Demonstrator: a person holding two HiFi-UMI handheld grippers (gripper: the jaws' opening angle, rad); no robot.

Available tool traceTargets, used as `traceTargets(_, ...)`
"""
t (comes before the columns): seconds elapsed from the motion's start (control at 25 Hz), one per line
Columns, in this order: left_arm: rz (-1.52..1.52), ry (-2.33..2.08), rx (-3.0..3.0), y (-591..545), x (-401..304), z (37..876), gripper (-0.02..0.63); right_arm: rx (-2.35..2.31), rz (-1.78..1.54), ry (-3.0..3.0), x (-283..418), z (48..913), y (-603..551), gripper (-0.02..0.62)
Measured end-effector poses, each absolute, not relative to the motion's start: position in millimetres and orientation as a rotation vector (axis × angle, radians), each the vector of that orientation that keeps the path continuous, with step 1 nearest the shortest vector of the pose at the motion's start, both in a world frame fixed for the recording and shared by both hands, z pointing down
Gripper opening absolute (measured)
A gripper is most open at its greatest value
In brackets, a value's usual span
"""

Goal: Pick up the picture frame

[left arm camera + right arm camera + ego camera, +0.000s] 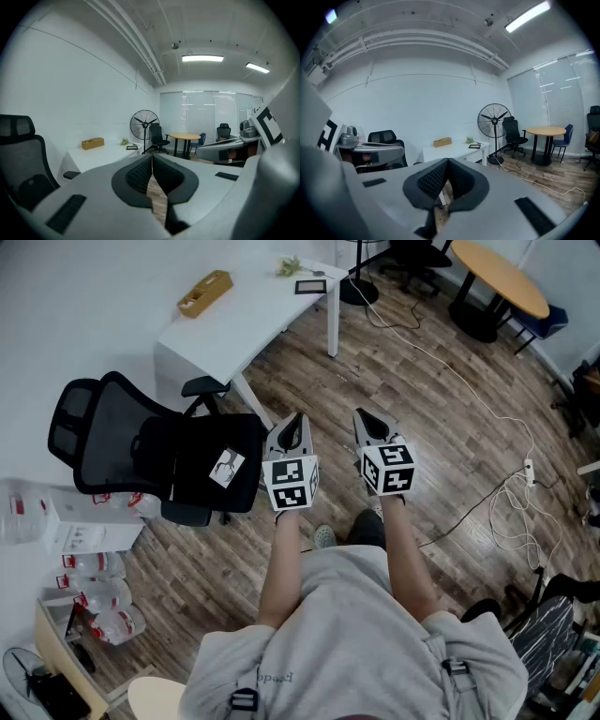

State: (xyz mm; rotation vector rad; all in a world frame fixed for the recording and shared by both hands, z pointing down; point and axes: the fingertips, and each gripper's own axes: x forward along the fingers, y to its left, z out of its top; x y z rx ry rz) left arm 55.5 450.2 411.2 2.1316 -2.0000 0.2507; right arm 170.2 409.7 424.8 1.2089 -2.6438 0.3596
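Frame (310,286) lies flat on the table's (253,320) far end, well ahead of both grippers. Left gripper (295,420) and right gripper (362,416) are closed tight and hold nothing. Left looks a bit nearer.

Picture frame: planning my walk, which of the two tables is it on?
The white desk, picture frame at its far end; the other table is round, wooden.

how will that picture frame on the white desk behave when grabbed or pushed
Probably stiff and light: the picture frame looks small and thin. It lies flat on the white desk, so a push likely slides it rather than tips it. Its dark face may be glazed, so possibly fragile.
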Motion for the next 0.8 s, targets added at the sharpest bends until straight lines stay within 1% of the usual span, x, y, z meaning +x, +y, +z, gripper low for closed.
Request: traceTargets(0.8, 0.192, -1.968, 2.118, 450, 35, 416, 0.028, 1.243, 0.354, -2.650, 158, 422, 409, 0.023)
